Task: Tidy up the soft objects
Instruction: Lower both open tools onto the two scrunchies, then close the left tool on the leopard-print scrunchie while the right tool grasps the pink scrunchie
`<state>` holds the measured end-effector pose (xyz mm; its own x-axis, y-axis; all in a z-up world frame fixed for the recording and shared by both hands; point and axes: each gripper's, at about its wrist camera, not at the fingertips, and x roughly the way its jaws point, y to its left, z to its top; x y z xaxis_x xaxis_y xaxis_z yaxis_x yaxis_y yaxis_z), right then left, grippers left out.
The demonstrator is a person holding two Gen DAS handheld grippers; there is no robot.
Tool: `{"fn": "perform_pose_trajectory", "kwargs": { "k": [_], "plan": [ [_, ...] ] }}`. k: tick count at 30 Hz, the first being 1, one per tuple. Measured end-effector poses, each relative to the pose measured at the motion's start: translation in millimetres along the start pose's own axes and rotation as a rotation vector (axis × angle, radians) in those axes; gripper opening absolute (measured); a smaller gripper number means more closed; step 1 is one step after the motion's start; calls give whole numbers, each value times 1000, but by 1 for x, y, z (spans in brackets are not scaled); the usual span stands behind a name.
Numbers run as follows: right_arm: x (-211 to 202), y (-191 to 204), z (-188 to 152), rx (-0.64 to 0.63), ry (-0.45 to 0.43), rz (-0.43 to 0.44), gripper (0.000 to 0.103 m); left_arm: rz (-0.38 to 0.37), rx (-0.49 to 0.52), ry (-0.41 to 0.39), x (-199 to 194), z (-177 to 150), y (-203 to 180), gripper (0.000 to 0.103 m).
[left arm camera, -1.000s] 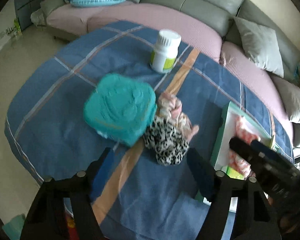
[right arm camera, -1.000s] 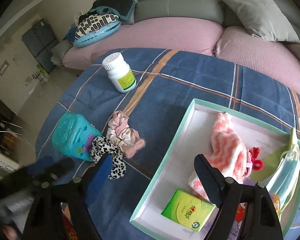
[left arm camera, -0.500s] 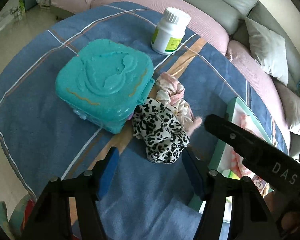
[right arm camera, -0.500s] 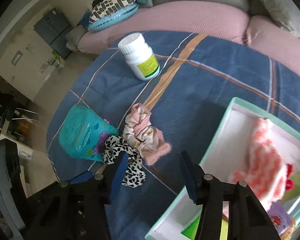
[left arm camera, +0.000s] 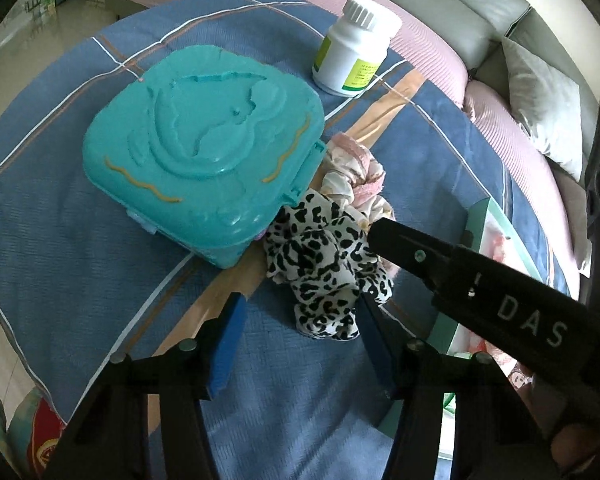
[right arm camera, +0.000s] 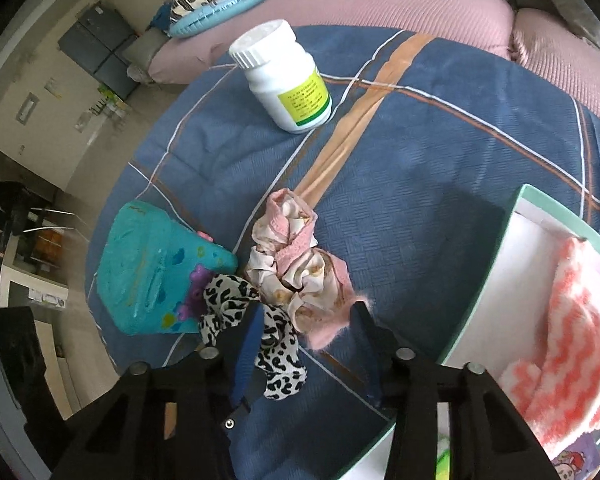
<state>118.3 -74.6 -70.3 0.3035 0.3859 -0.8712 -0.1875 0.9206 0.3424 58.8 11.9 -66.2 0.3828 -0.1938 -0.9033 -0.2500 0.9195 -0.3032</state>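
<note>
A leopard-print scrunchie (left arm camera: 323,272) lies on the blue plaid cloth, touching a pink and cream scrunchie (left arm camera: 355,176) behind it. My left gripper (left arm camera: 300,312) is open, its jaws on either side of the leopard scrunchie's near edge. My right gripper (right arm camera: 303,320) is open, its jaws around the pink scrunchie (right arm camera: 300,272), with the leopard scrunchie (right arm camera: 260,320) at its left finger. The right gripper's finger (left arm camera: 439,256) crosses the left wrist view over the scrunchies.
A teal plastic case (left arm camera: 204,168) touches the scrunchies on the left. A white pill bottle (right arm camera: 288,76) stands behind. A mint-rimmed white tray (right arm camera: 511,232) at right holds a pink striped sock (right arm camera: 567,320). A pink sofa (right arm camera: 379,0) lies beyond.
Both grippers have moved forward and down toward the scrunchies. The right gripper now straddles the pink scrunchie; the left one has reached the leopard one.
</note>
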Motion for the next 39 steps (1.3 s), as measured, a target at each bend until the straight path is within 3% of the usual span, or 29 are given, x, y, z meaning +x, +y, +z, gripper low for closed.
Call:
{"fn": "perform_pose_trajectory", "kwargs": {
  "k": [15, 27, 30, 34, 39],
  "plan": [
    [11, -4, 4, 17, 10, 6, 45, -49, -14, 13, 9, 3, 3, 53],
    [12, -9, 2, 50, -9, 30, 15, -71, -1, 13, 10, 3, 3, 49],
    [7, -10, -1, 50, -21, 34, 6, -87, 2, 17, 10, 4, 3, 42],
    [3, -9, -3, 47, -37, 33, 3, -109, 20, 22, 10, 4, -1, 31],
    [-4, -14, -5, 66, -60, 42, 1, -119, 23, 22, 10, 4, -3, 28]
  ]
}}
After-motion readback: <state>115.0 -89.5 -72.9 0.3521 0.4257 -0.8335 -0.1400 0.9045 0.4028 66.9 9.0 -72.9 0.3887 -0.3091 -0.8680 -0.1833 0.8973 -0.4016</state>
